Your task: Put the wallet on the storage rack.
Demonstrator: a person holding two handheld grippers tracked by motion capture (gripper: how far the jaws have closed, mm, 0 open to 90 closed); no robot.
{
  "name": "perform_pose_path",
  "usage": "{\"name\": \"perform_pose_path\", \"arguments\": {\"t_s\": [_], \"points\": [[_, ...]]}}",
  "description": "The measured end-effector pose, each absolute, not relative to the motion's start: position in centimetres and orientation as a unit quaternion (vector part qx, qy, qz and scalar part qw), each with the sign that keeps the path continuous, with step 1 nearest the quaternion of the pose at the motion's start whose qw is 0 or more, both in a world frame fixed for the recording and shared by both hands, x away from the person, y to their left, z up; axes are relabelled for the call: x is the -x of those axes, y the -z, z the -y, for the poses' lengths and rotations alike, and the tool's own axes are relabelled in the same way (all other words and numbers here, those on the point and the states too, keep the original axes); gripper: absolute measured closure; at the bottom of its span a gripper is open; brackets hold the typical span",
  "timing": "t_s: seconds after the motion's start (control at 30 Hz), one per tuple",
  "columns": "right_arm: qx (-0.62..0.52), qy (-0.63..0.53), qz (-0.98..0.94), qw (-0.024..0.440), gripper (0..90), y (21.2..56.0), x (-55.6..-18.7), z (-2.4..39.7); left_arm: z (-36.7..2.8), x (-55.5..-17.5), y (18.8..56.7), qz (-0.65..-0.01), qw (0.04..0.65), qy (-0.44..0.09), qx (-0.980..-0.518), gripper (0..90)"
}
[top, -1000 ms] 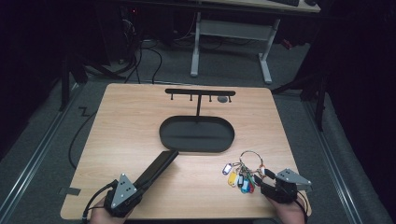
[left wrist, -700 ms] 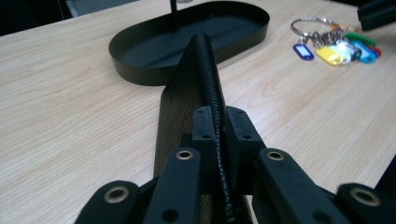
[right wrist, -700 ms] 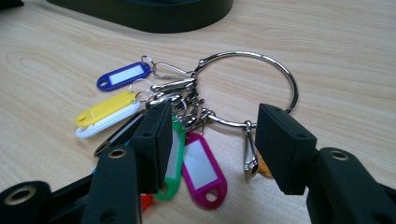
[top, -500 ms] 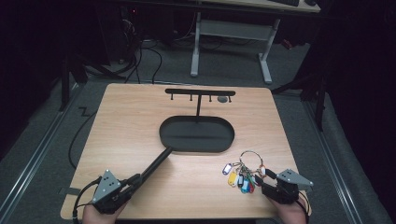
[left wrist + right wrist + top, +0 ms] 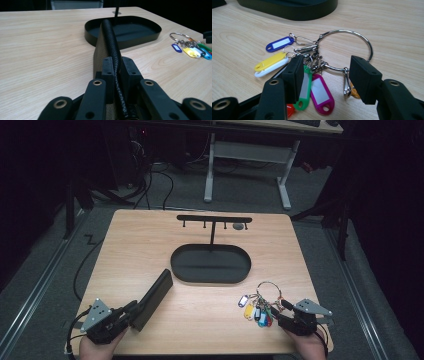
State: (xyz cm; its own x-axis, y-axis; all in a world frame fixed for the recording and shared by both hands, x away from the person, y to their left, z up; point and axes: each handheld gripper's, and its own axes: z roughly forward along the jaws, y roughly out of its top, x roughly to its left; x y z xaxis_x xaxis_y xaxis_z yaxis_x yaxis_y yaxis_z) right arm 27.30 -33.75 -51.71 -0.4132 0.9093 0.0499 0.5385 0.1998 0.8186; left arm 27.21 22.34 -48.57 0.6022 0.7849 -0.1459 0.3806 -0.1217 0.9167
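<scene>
A black textured wallet [image 5: 152, 298] stands on its long edge on the wooden table, and my left gripper [image 5: 131, 311] at the front left is shut on its near end. In the left gripper view the pads [image 5: 108, 72] press both sides of the wallet [image 5: 110, 37]; the jaws have just eased open slightly. A steel key ring [image 5: 362, 40] with several coloured tags [image 5: 320, 92] lies flat at the front right. My right gripper [image 5: 325, 72] stands open around it, with its pads on either side of the ring's near part and not touching it.
A black oval tray [image 5: 210, 277] sits mid-table, with a thin post and a hooked crossbar [image 5: 214, 218] rising behind it. The wallet's far end lies close to the tray's left rim [image 5: 93, 37]. Bare wood stretches left of the wallet. Table edges lie near both hands.
My left gripper has slid to the left along the front edge, dragging the wallet with it. The right gripper and the key ring have stayed put.
</scene>
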Motion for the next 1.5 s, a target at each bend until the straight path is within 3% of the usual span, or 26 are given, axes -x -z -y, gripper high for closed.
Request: {"name": "perform_pose_path", "arguments": {"t_s": [0.63, 1.13, 1.5], "points": [[-0.487, -0.396, -0.747, 0.220, 46.2, 52.1, -27.7, 33.5, -22.8, -27.1, 48.7, -0.403, 0.528, -0.203, -0.719, 78.8], [-0.484, -0.397, -0.748, 0.220, 46.1, 52.0, -27.7, 33.5, -21.9, -27.0, 49.0, -0.394, 0.498, -0.206, -0.744, 64.4], [-0.486, -0.397, -0.747, 0.220, 46.2, 52.0, -27.7, 33.5, -21.3, -27.0, 49.3, -0.395, 0.463, -0.223, -0.761, 61.1]]}}
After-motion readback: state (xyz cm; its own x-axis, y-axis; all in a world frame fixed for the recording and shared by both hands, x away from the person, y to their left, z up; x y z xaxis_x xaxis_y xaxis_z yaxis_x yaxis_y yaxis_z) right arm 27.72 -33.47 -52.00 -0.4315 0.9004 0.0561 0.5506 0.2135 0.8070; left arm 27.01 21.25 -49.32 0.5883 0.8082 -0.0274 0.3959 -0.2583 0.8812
